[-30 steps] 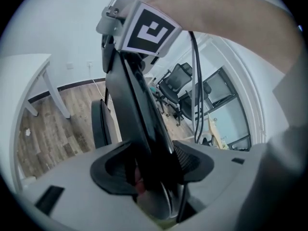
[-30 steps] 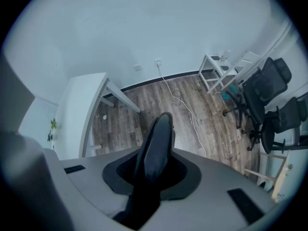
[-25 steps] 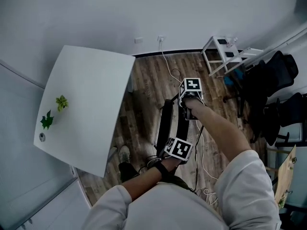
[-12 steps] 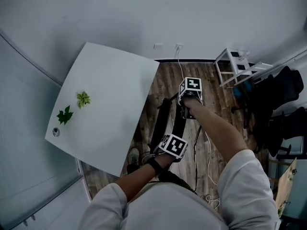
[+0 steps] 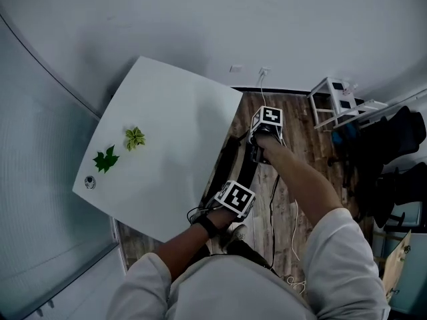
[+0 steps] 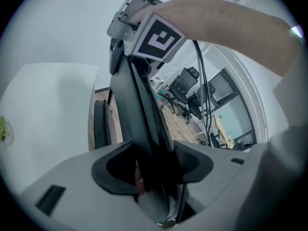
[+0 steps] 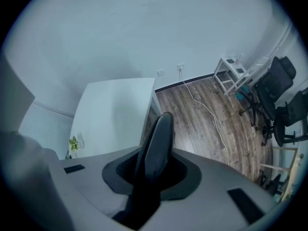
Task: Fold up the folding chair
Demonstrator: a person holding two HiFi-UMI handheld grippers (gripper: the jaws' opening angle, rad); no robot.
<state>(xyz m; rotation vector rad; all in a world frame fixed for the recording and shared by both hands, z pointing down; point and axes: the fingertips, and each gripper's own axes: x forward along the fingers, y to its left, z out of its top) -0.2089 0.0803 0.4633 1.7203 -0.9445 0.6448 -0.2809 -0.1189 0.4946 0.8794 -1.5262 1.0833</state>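
The black folding chair (image 5: pixel 235 160) is folded flat and hangs upright over the wood floor, beside the white table's edge. My left gripper (image 5: pixel 233 196) is shut on its near, lower part. In the left gripper view the dark chair panel (image 6: pixel 139 109) runs up between the jaws of the left gripper (image 6: pixel 153 171). My right gripper (image 5: pixel 262 139) is shut on the chair's far top end. In the right gripper view the chair's rounded edge (image 7: pixel 158 138) sticks out between the jaws of the right gripper (image 7: pixel 150 171). The pads themselves are hidden by the chair.
A white table (image 5: pixel 170 122) stands at the left, close to the chair, with two green leaf ornaments (image 5: pixel 105 160) and a small round object (image 5: pixel 89 182) on it. A white rack (image 5: pixel 331 103) and dark office chairs (image 5: pixel 393 145) are at the right. A cable (image 5: pixel 294 213) trails over the floor.
Both grippers have carried the folded chair across the floor; the table and wall now lie closer and further right in the head view. Both grips on the chair look unchanged.
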